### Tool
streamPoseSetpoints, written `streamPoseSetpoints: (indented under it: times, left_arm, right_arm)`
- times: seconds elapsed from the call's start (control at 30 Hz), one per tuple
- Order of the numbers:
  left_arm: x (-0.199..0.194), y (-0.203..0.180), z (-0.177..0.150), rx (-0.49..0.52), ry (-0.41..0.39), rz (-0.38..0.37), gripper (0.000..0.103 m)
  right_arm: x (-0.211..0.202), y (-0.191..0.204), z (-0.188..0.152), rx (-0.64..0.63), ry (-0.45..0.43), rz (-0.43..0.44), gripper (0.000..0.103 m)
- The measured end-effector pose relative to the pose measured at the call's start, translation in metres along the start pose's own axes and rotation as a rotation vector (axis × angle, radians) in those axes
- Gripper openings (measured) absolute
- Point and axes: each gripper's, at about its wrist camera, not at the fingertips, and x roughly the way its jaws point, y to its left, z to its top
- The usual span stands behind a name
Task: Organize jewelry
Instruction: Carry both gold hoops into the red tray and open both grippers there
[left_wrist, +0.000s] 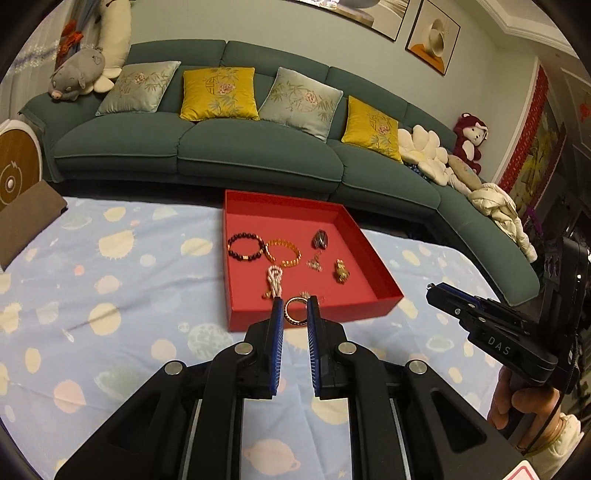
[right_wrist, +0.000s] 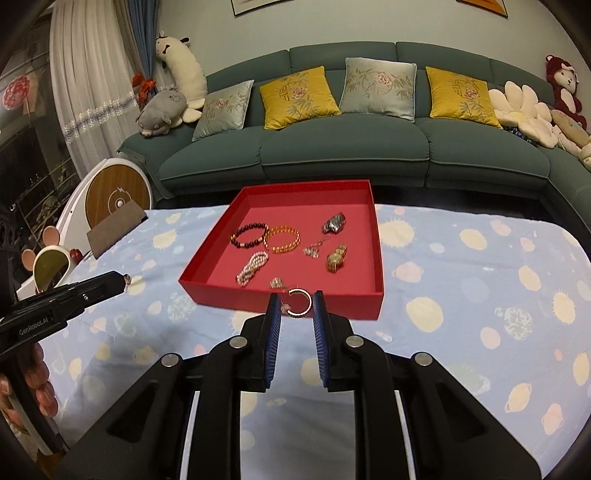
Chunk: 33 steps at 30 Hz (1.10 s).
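Observation:
A red tray (left_wrist: 369, 308) (right_wrist: 207, 254) sits on the blue patterned cloth. It holds a dark bead bracelet (left_wrist: 245, 247) (right_wrist: 248, 235), an amber bracelet (left_wrist: 283, 253) (right_wrist: 282, 240), a pearl strand (left_wrist: 274, 280) (right_wrist: 253, 267), a gold watch (left_wrist: 341, 272) (right_wrist: 336, 257), a dark stone (left_wrist: 320, 239) (right_wrist: 334, 222) and small charms. My left gripper (left_wrist: 295, 308) is shut on a gold bangle (left_wrist: 295, 314) held over the tray's near wall. My right gripper (right_wrist: 297, 304) is shut on an open gold ring-shaped bangle (right_wrist: 300, 303) at the tray's near wall.
A green sofa (left_wrist: 221, 147) with cushions runs behind the table. A brown board (left_wrist: 26, 218) and a round wood-faced appliance (right_wrist: 116, 199) stand at the left. A small mirror (right_wrist: 50, 266) is at the table's left edge. My right gripper shows at right in the left wrist view (left_wrist: 480, 321).

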Motion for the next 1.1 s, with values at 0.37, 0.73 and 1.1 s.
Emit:
streamPoseSetpoints:
  times: [0.37, 0.73, 1.1]
  left_arm:
    - [0.088, -0.01, 0.09, 0.065, 0.025, 0.054, 0.01]
    - [0.189, -0.008, 0.12, 0.063, 0.102, 0.09, 0.01]
    - [0.221, 0.009, 0.116, -0.021, 0.129, 0.115, 0.015]
  right_arm:
    - [0.066, -0.035, 0.073, 0.093, 0.021, 0.021, 0.017]
    - [0.148, -0.047, 0.098, 0.13, 0.108, 0.021, 0.017]
    - [0.169, -0.052, 0.091, 0.115, 0.123, 0.01, 0.018]
